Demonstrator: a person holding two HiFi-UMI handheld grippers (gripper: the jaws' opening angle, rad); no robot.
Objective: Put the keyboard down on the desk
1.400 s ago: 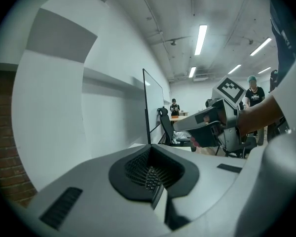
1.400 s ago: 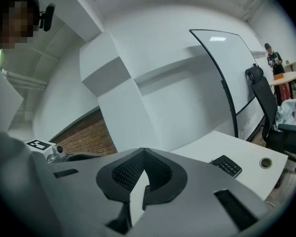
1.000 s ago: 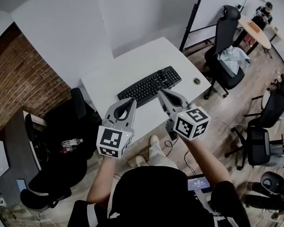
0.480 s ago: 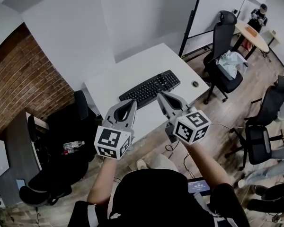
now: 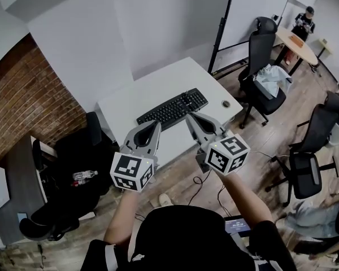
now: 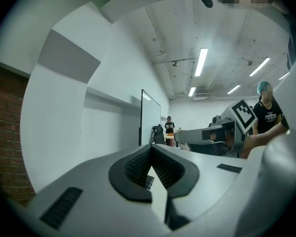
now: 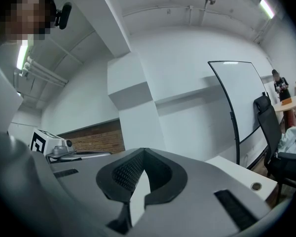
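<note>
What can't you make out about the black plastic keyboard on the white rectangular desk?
Head view: black plastic keyboard's key lettering, too small.
Head view: small round thing on the white rectangular desk, too small to identify.
Left gripper view: keyboard almost wholly behind the left gripper's body.
Right gripper view: keyboard hidden behind the right gripper.

No legible text, label or number anywhere.

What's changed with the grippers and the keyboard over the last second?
Both the left gripper and the right gripper lifted a little away from the desk. Nothing was grasped or released. Both stayed shut and empty; the keyboard stayed flat on the desk.
</note>
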